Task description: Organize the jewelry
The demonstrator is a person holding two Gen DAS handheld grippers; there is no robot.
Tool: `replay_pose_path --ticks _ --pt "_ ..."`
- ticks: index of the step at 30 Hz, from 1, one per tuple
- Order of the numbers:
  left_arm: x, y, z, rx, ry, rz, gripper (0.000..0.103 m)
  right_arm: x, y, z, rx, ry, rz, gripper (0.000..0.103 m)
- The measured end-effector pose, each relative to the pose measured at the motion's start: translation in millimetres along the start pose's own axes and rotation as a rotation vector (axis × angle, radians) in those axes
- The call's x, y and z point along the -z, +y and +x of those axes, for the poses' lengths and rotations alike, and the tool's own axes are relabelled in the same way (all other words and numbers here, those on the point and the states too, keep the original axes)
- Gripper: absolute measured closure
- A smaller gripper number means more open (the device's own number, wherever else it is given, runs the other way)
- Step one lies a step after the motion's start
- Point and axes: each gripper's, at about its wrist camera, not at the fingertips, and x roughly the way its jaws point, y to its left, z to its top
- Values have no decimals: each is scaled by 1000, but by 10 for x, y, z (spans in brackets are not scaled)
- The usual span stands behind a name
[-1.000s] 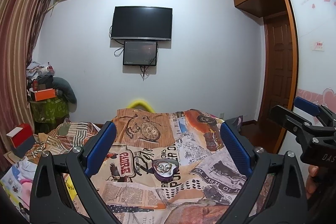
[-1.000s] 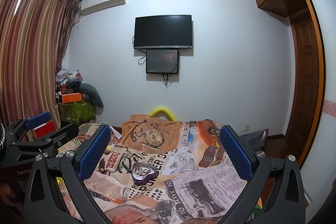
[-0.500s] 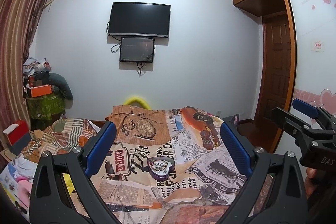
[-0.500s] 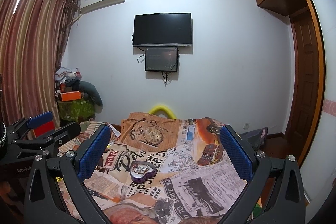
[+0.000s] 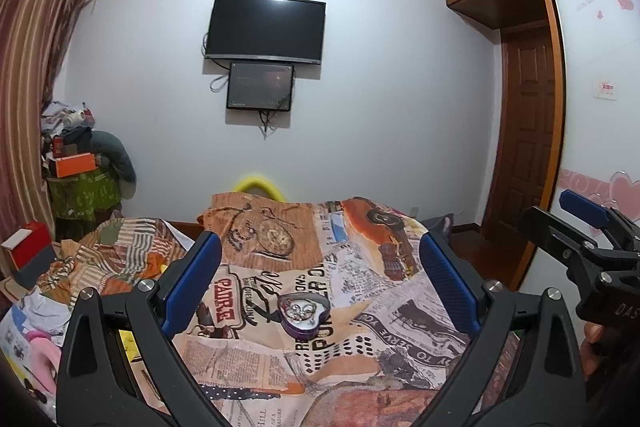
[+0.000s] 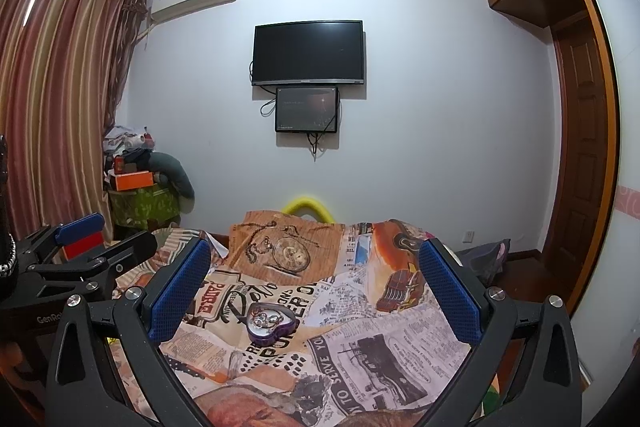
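**Jewelry box waiting, both grippers wide and empty**

Jewelry box (image 5: pixel 305 314), the purple heart-shaped one, sat open on the printed bedspread (image 5: pixel 360 307) in the middle of the bed, and I could make out a tangle of silvery pieces inside it, too small to sort into rings or chains. From the right wrist view the same box (image 6: pixel 271 323) lay between and beyond my fingers, a little left of centre.

My left gripper (image 5: pixel 320 283) hung above the bedspread with its jaws spread wide, nothing between the blue pads. My right gripper (image 6: pixel 314 285) was the same, fully apart and empty, and it showed at the right edge of the left view, held level beside the other.

I judged this to be the approach stage: neither tool touched the box. The next move, as I read it, called for lowering one gripper over the box and narrowing the fingers toward a single piece. The soft bedspread could let the box tip or slide under pressure, so steadying its rim with the other gripper seemed wise.
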Motion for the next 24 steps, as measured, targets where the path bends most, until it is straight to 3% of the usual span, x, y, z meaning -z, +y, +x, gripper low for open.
replay_pose_path --ticks 24 --pt "64 30 53 -11 12 -10 4 32 -9 55 -2 11 -1 0"
